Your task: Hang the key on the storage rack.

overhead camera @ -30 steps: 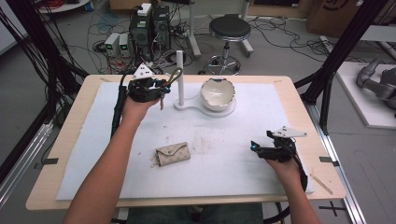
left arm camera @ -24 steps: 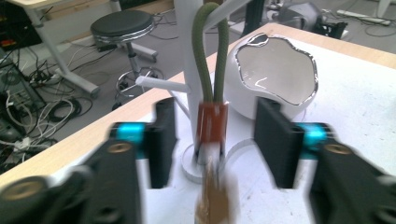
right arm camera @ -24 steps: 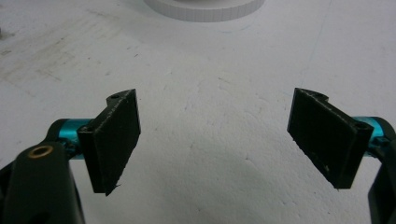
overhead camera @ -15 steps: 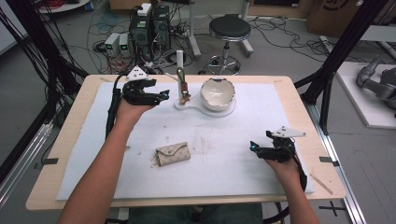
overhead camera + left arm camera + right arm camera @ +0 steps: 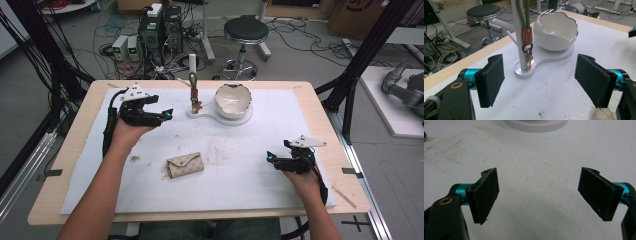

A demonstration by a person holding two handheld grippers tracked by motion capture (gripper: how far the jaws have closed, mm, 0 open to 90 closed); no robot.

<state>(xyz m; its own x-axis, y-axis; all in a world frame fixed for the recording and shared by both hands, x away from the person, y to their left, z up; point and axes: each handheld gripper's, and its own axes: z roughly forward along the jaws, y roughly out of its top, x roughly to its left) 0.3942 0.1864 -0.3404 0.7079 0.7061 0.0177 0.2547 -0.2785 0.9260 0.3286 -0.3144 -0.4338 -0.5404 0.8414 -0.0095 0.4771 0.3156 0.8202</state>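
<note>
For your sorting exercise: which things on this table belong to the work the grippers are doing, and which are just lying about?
In the job:
- keyring lanyard, hung on the white stand
- left gripper, jaws just opened, nothing between them, facing the stand

Lying about:
- white egg-shaped bowl
- beige key pouch
- right gripper, open, over bare table cover

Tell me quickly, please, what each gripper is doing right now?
Left gripper: open, its jaws have just been opening, nothing between them; the key strap hangs on the stand ahead.
Right gripper: open, empty, over the mat.
</note>
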